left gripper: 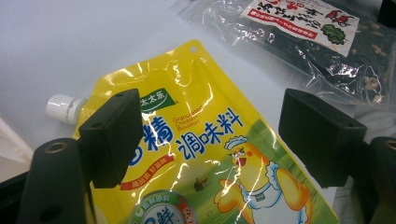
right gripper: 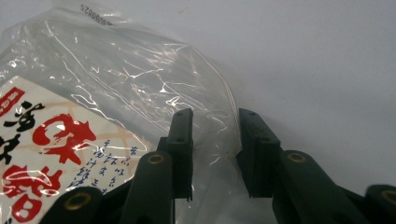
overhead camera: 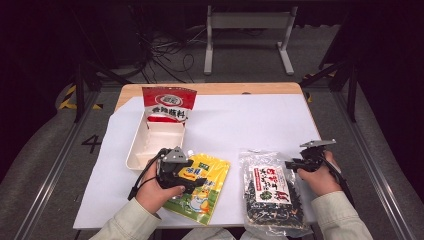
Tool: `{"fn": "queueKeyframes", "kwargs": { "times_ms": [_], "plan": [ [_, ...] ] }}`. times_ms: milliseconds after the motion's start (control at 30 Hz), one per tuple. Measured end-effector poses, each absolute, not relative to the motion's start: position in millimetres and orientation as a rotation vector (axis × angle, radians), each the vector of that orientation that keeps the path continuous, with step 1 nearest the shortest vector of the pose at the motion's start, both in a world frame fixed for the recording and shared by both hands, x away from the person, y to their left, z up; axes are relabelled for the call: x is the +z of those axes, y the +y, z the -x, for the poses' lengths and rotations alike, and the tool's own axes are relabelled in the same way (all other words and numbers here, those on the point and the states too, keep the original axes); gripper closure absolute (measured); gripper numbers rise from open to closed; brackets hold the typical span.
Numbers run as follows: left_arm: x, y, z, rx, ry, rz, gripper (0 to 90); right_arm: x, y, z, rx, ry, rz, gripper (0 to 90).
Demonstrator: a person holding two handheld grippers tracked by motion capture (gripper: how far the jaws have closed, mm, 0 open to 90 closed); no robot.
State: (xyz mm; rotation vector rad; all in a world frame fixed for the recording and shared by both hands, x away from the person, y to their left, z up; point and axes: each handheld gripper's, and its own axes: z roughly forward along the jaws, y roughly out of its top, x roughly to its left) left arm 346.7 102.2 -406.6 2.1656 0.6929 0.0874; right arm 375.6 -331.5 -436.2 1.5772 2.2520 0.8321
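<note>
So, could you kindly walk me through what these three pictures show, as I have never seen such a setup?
A person sits at a table covered in white paper, holding a two-jaw hand tool in each hand. One camera looks down from above; one rides on each tool, looking along its black jaws. The left gripper hovers, jaws wide, over a yellow spouted pouch. The right gripper stands at the edge of a clear bag of dark dried food, its film between the jaws. A white tray holds a red packet.

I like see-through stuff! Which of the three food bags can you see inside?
The clear bag with the dark dried bits, lying by the right gripper. The yellow pouch and the red bag standing in the white tray aren't see-through.
</note>
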Motion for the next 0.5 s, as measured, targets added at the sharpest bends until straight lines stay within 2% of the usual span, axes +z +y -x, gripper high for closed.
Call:
{"fn": "queueKeyframes", "kwargs": {
  "times_ms": [133, 233, 500],
  "plan": [
    [-407.6, 99.7, -346.1, 0.085, 0.686, -2.167, 23.2, -435.0, -327.1, -375.2, 0.818, 2.214, -1.629, 74.7],
    [-408.1, 98.1, -345.5, 0.082, 0.681, -2.171, 23.2, -433.2, -327.9, -373.9, 0.861, 2.189, -1.669, 82.6],
    [-408.9, 97.8, -345.7, 0.080, 0.678, -2.168, 23.3, -427.7, -329.6, -372.9, 0.911, 2.167, -1.658, 86.7]
  ]
}}
